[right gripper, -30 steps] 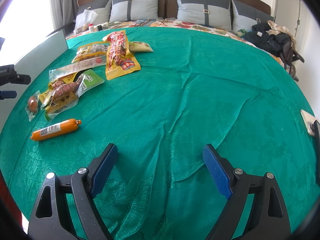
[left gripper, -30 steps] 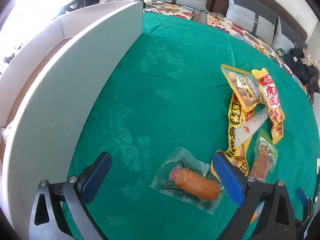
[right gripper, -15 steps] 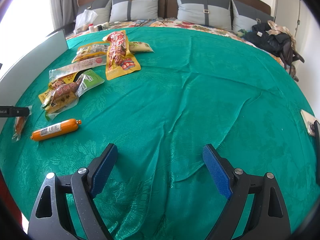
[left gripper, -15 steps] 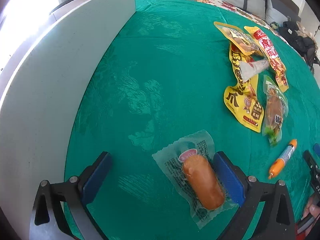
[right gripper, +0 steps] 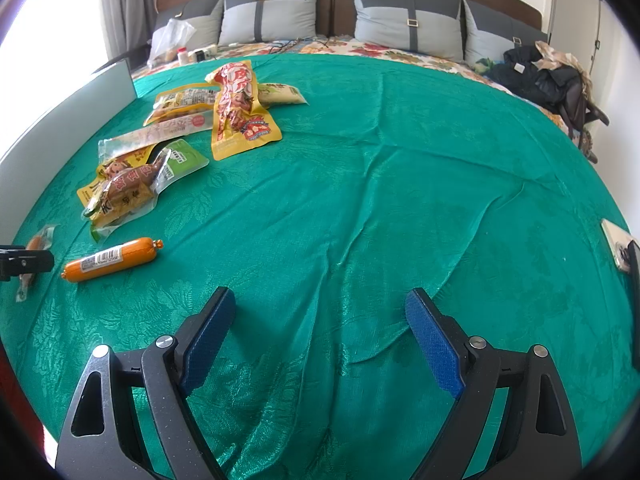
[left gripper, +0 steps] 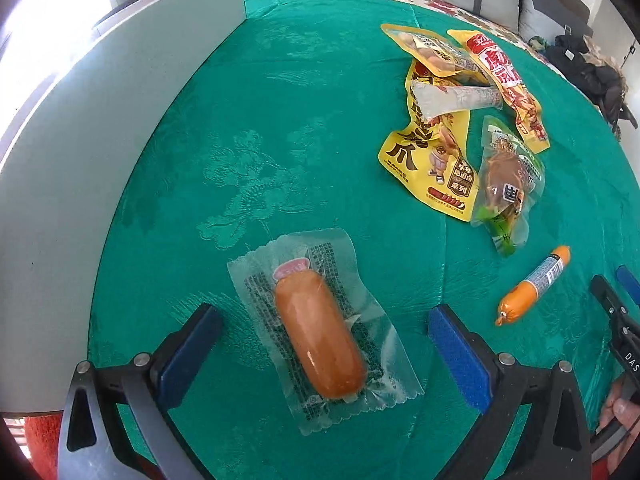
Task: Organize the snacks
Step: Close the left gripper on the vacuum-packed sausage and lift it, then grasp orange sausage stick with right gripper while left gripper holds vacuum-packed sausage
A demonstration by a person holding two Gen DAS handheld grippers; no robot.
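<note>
- Hanging over the green bedspread [left gripper: 320, 100], the left gripper [left gripper: 326, 330] points steeply down with its jaws spread wide and nothing pressed between the blue pads.
- Between those pads, flat on the cloth, lies a sausage in a clear wrapper [left gripper: 320, 336]; the pads stand apart from it on either side, and the sausage runs slantwise across the gap.
- A white board [left gripper: 80, 160] stands upright along the left edge of the bedspread, near that packet.
- To the right, an orange sausage stick [left gripper: 534, 286] lies alone on the cloth, with the other gripper's black frame just beyond it.
- Farther up is a loose pile of snacks: a yellow packet [left gripper: 432, 160], a green-edged packet of brown meat [left gripper: 506, 184] overlapping it, a red and yellow packet [left gripper: 508, 84], and a clear packet across them.
- The right gripper [right gripper: 320, 332] is wide open too, hanging over bare cloth, well apart from the snacks, grasping nothing.
- Grey pillows [right gripper: 408, 16] line the headboard; dark clothes [right gripper: 548, 76] are heaped at the far right.
</note>
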